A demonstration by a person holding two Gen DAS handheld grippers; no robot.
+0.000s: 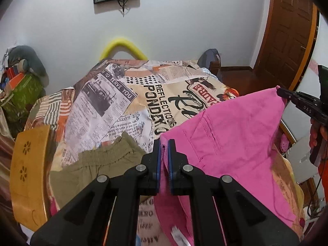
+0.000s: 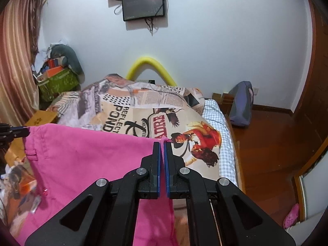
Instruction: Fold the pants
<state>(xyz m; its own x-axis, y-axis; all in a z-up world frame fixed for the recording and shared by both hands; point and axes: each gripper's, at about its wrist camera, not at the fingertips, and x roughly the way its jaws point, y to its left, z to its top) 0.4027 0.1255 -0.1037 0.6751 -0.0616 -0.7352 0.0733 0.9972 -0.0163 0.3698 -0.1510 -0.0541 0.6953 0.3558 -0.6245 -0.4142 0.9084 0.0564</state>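
Holding pink pants point(image 1: 235, 127) spread above bed point(image 2: 215, 110), left gripper point(image 1: 163, 145) and right gripper point(image 2: 162, 145) each pinching a waistband corner; no fold yet made.

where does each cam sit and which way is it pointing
Left wrist: sits on the left hand-held gripper, faces the bed's far wall; its fingers pinch the pink pants, and the right hand-held gripper and person's hand show at right.
Right wrist: sits on the right hand-held gripper, same facing, pinching the pants' other end; the left one's tip shows at left.
Shared: pants, newspaper-print bedspread, yellow foam arch.
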